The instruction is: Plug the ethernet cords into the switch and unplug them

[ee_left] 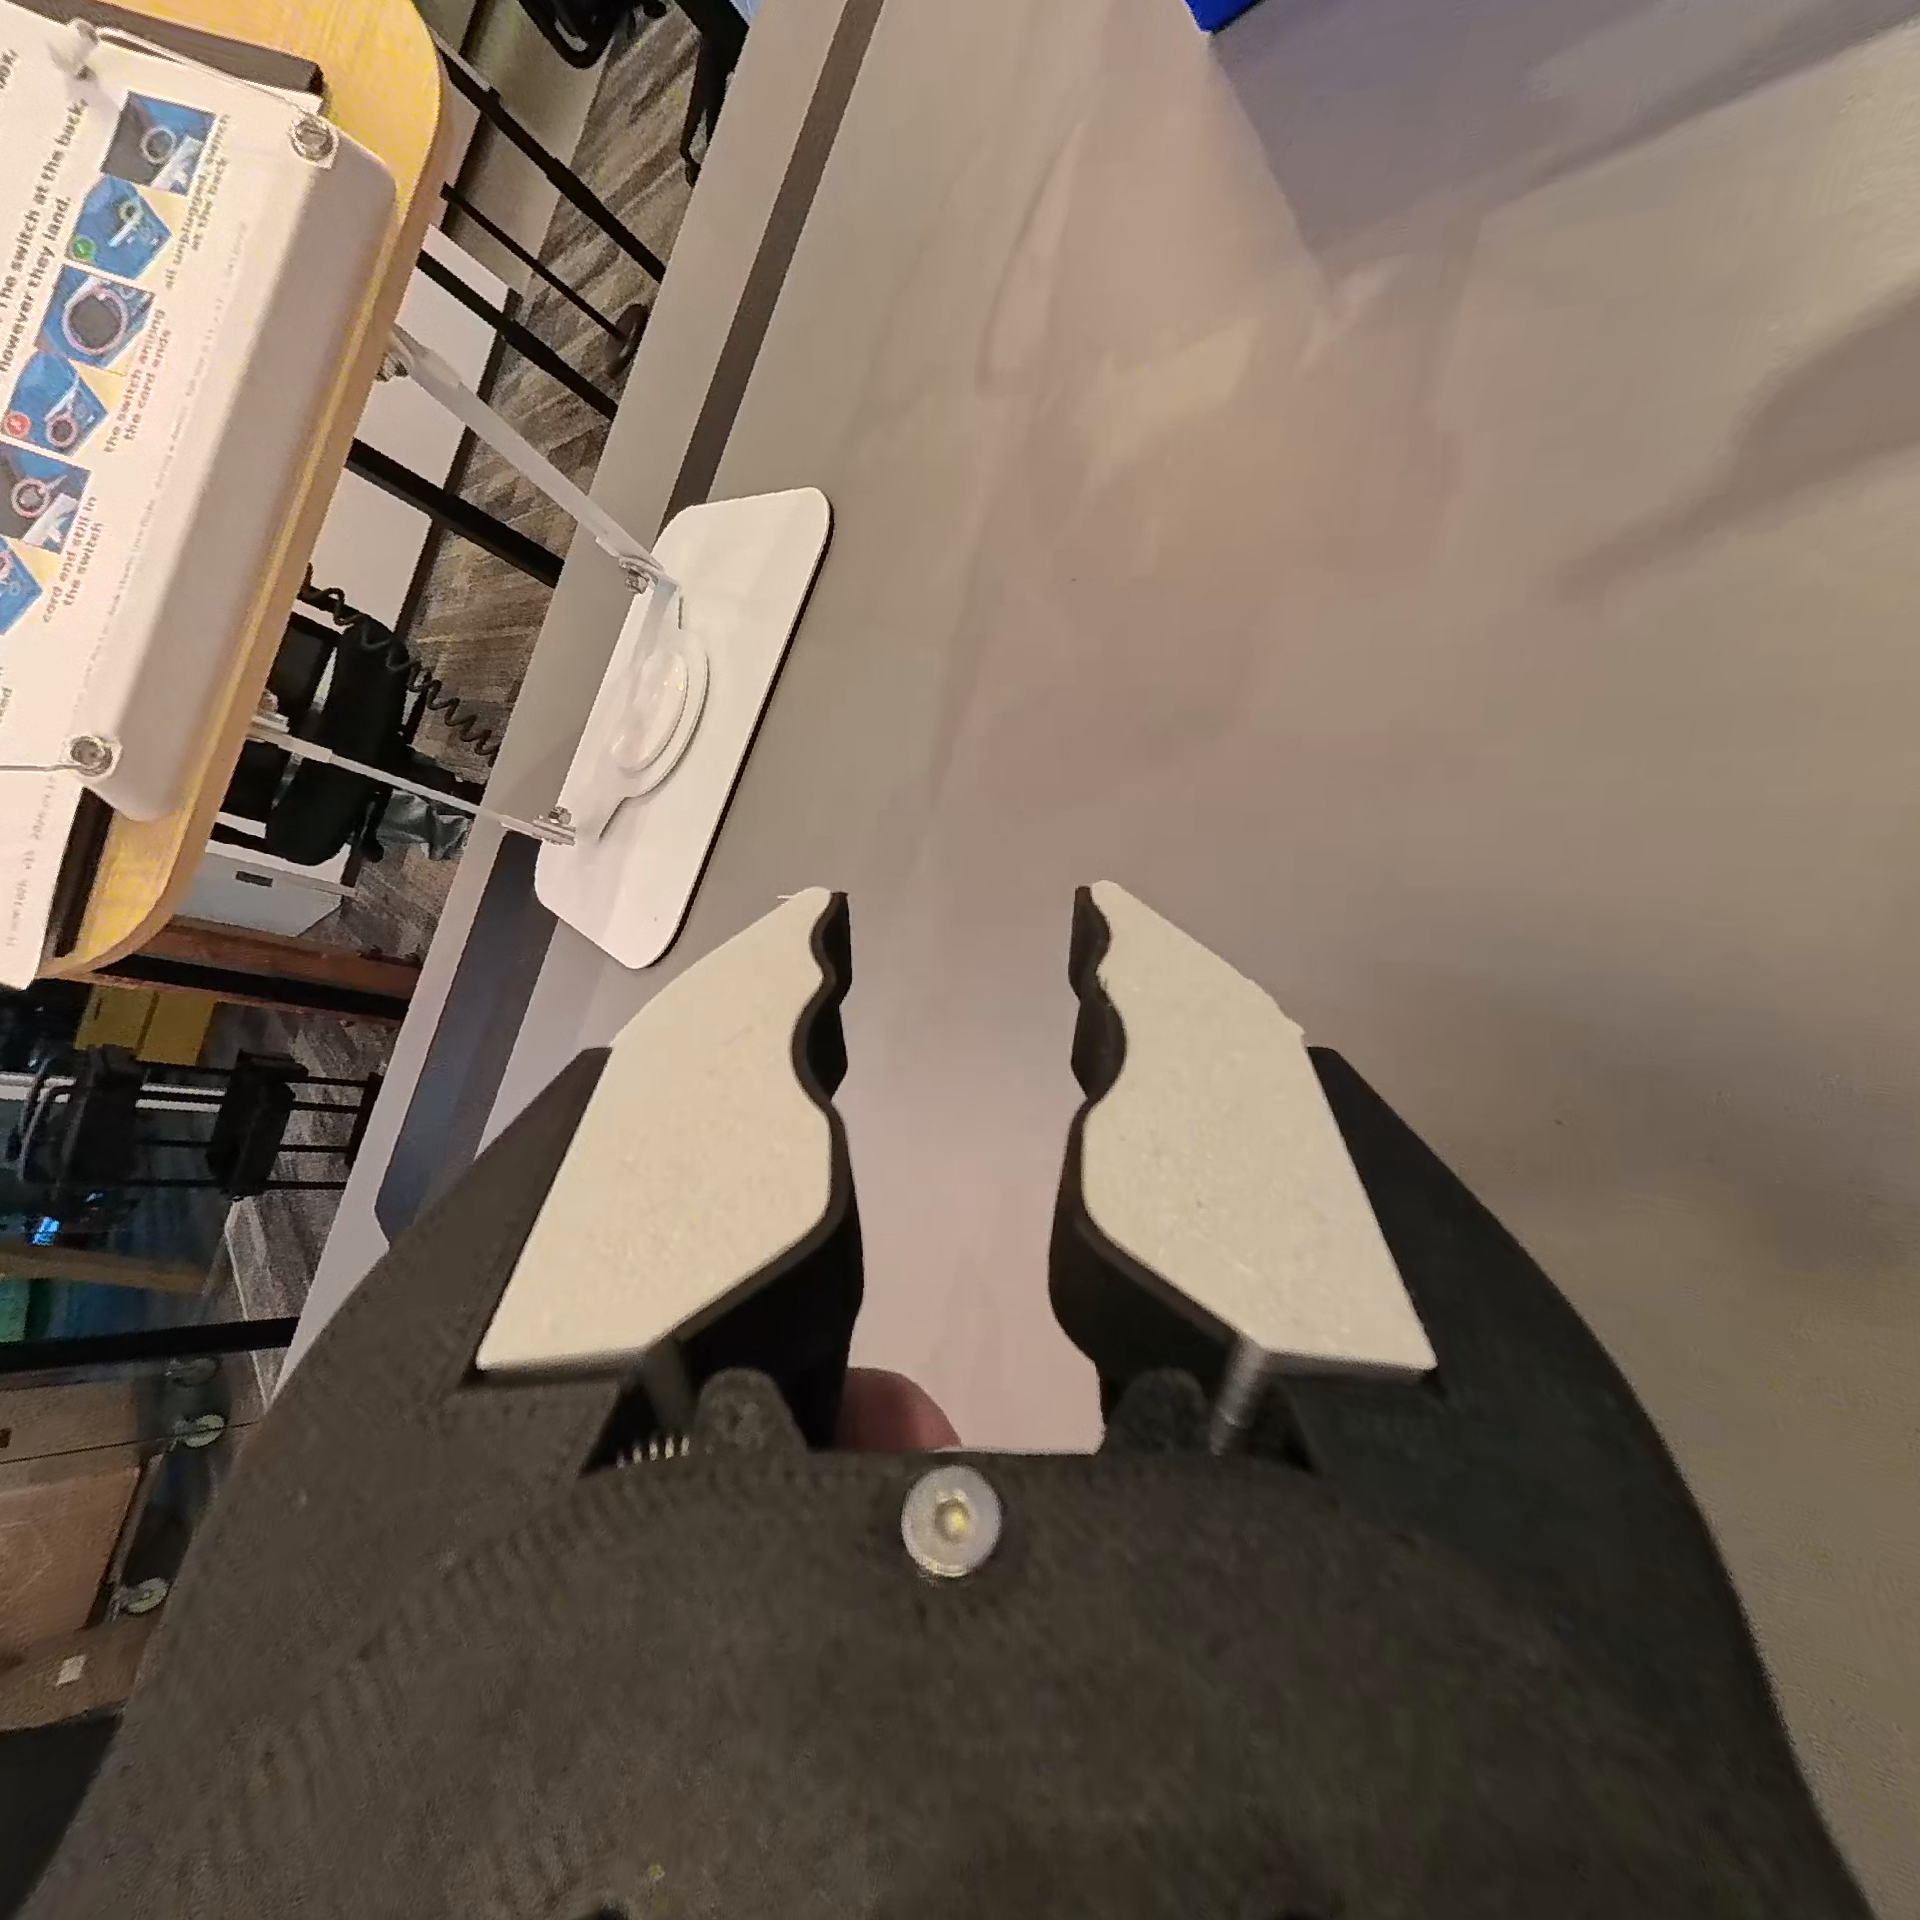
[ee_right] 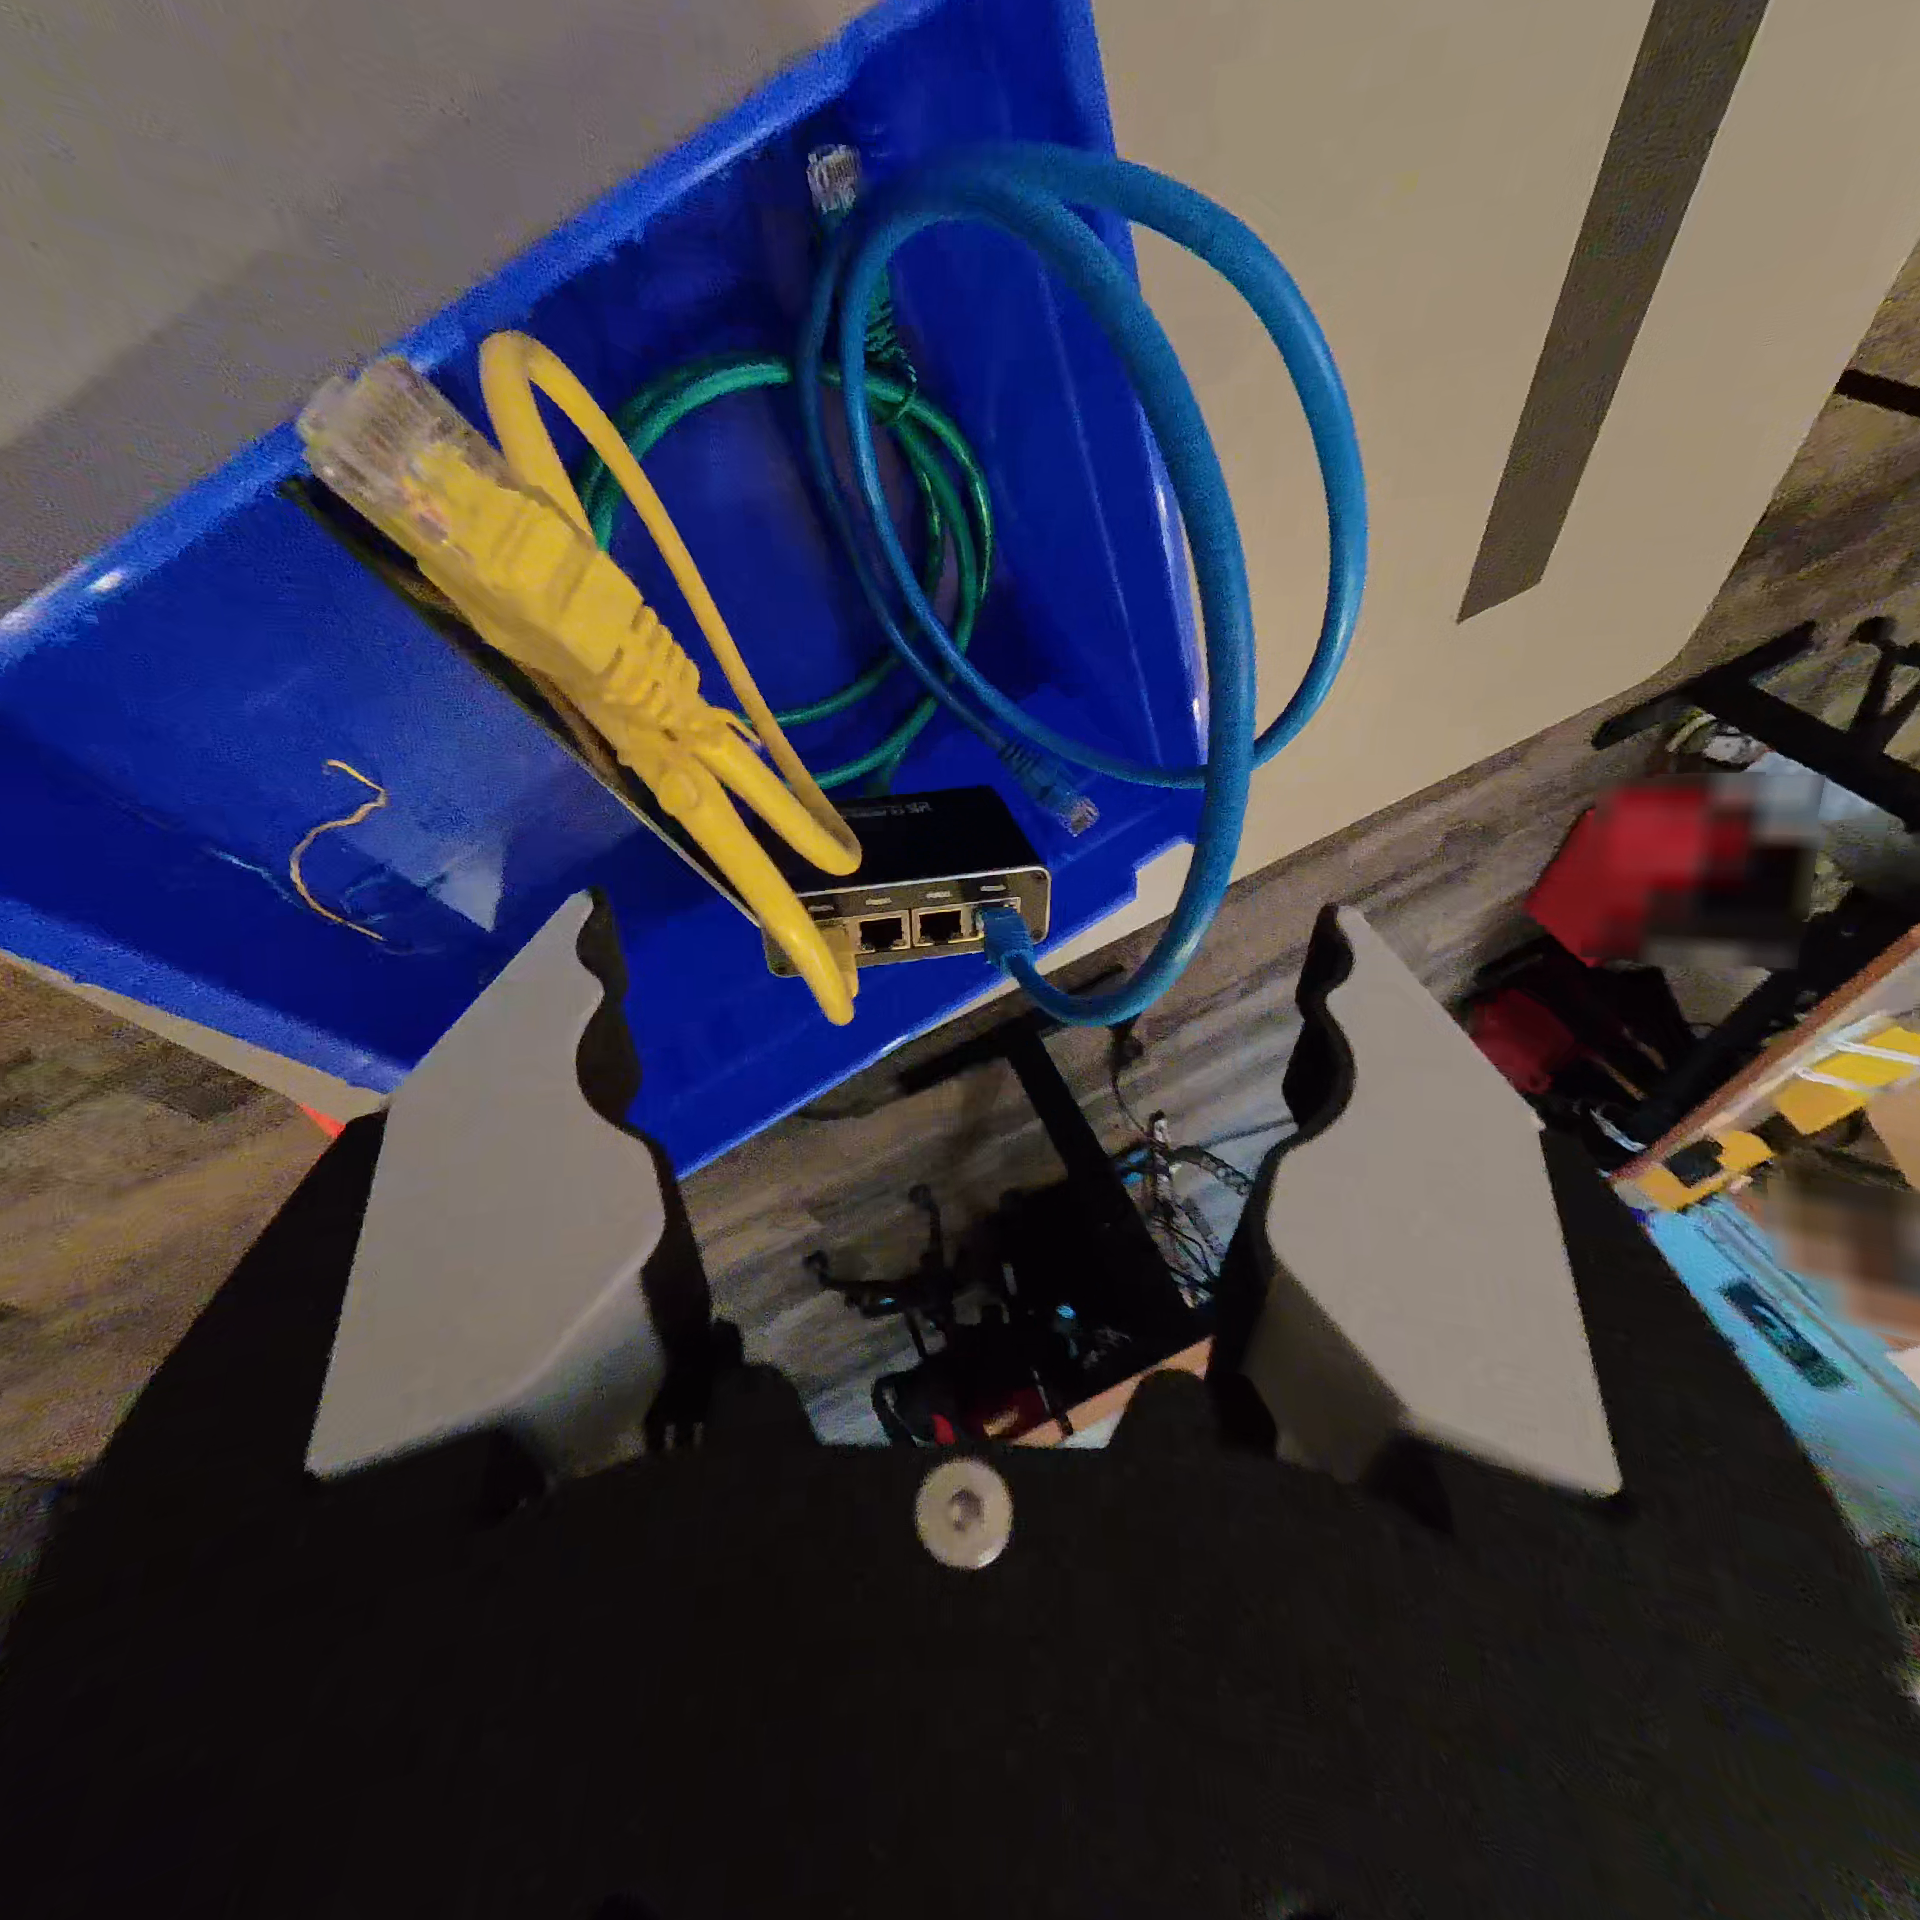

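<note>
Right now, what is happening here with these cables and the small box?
A person holds two grippers; both are open and grasp nothing. The right gripper faces a small switch in a blue bin. A yellow cord and a blue cord are plugged into its outer ports; the two middle ports are free. A green cord lies loose behind. The left gripper is over the bare table.

A pale grey bench is filling the view, patterned grey carpet showing beyond, black-framed furniture standing nearby.
</note>
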A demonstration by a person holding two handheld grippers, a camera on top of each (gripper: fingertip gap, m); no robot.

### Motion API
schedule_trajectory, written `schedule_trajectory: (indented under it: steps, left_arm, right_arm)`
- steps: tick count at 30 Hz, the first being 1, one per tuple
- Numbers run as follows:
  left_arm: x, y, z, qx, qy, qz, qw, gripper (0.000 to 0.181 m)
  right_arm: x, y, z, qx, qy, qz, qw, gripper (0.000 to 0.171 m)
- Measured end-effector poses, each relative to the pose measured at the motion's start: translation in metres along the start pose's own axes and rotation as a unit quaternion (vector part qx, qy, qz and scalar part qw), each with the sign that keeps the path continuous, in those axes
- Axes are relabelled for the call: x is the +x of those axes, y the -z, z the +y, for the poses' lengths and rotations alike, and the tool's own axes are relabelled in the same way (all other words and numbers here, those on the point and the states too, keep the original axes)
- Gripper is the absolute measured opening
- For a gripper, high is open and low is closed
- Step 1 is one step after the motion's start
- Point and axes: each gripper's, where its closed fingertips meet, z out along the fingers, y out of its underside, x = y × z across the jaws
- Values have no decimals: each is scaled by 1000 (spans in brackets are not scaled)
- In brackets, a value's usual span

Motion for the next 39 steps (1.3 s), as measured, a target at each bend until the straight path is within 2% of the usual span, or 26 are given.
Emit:
schedule_trajectory:
  steps: [2,6,10,12,15,19,20,23,27,32,35,39]
  left_arm:
    - [-1,0,0,1,1,0,1000,40]
    - [-2,1,0,2,1,-2,1000,41]
    - [-11,7,-2,7,15,-2,1000,48]
    - [-21,16,0,10,45,4,999,55]
    - [-57,40,6,5,58,-36,998,62]
    - [-109,89,14,-2,98,-99,990,71]
    - [-119,103,23,-11,109,-119,987,73]
    - [-140,146,65,-60,130,-180,973,79]
    - [-153,209,139,-158,154,-245,944,92]
    - [-160,287,226,-263,204,-300,894,104]
    - [-150,311,271,-302,261,-287,871,108]
    - [-122,316,331,-349,341,-242,839,116]
  right_arm:
    - [-1,7,6,11,-10,-4,1000,125]
    - [7,29,15,52,-51,44,996,117]
    - [12,46,40,94,-137,102,981,87]
    - [-5,40,54,120,-178,77,974,74]
    - [-31,16,78,138,-230,49,962,74]
    - [-55,-16,109,147,-291,49,944,82]
    - [-59,-21,114,158,-310,45,937,88]
    - [-67,-34,131,184,-356,42,915,99]
    - [-73,-57,150,195,-397,33,896,103]
    - [-84,-89,145,211,-416,-10,885,104]
    - [-95,-101,134,217,-409,-45,885,99]
    - [-103,-114,124,221,-409,-69,883,93]
